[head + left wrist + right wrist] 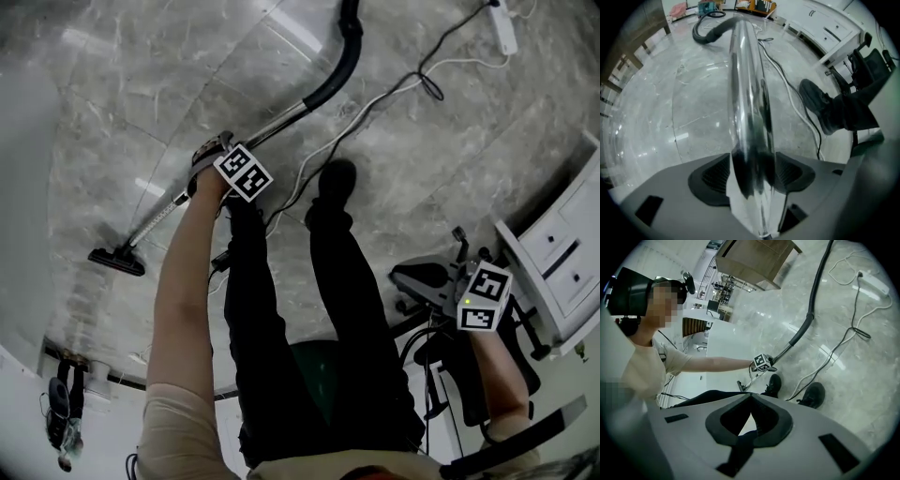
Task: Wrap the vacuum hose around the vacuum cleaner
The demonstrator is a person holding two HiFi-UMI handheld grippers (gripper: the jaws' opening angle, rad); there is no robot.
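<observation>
Left claw (753, 171) tight around steel wand (747, 84)

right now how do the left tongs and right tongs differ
Left tongs are clamped on the tube; right tongs are shut on nothing. Left tongs are held far out ahead; right tongs sit close in at the side. Both carry a marker cube.
</observation>
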